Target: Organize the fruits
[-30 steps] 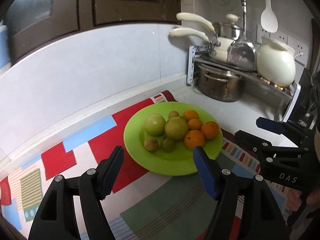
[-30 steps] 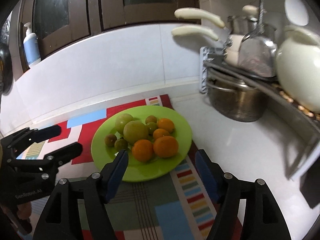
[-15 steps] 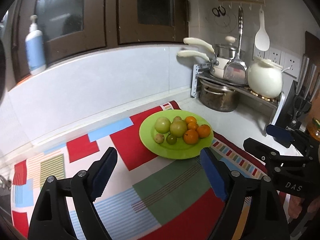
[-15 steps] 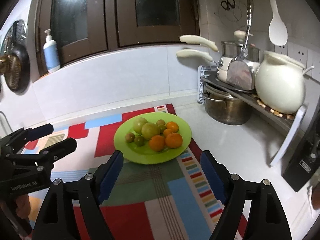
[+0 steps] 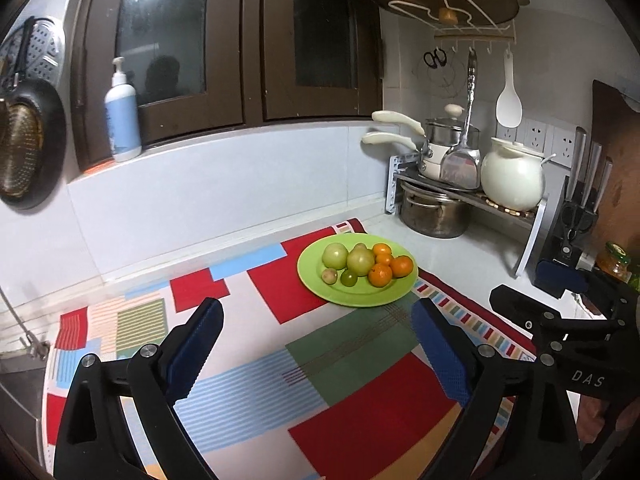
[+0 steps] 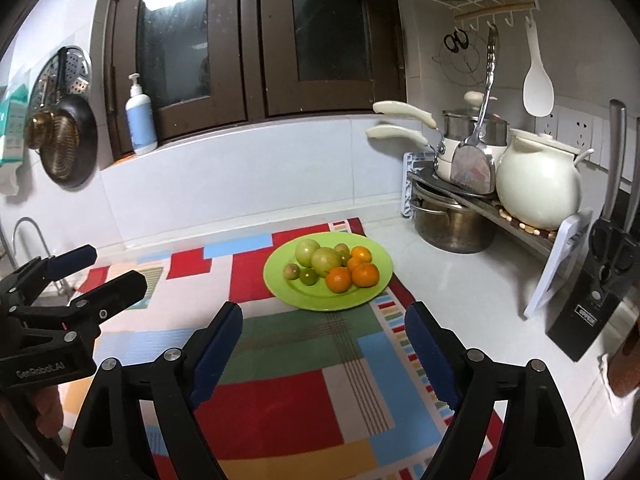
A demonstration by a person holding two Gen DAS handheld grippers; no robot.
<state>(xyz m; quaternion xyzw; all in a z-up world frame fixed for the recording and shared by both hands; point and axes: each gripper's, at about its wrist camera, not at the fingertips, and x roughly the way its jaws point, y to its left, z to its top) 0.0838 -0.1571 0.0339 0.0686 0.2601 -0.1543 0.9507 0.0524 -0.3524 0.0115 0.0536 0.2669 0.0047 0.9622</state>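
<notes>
A round, glossy lime-green plastic plate (image 5: 357,295) sits on a flat patchwork mat (image 5: 256,384) of red, green, blue and striped blocks that covers the white bench (image 6: 472,280). Piled on the plate are smooth green fruits (image 5: 335,256), two large and a few small, and a cluster of dimpled oranges (image 5: 380,274) on the side nearer the pot rack.

The left gripper (image 5: 316,354) hangs over the mat, well short of the plate; its black fingers (image 5: 196,344), faced with ribbed blue pads, are spread wide and hold nothing. The right gripper (image 6: 324,350) is likewise parted wide and empty, its fingers (image 6: 430,350) framing the mat in front of the plate (image 6: 328,300).

Beyond the plate a grey metal rack (image 6: 520,224) carries a glossy cream ceramic pot (image 6: 538,188) and stacked steel saucepans (image 5: 444,148) with cream handles, with a brushed steel stockpot (image 6: 454,226) beneath.

The left wrist view alone shows a glass jar (image 5: 614,262) of orange contents at the far right edge, and the right gripper from the side. The right wrist view alone shows a curved chrome tap (image 6: 26,226) at the left edge, the full black knife block (image 6: 592,312), and the left gripper (image 6: 92,268) from the side, apart and empty.
</notes>
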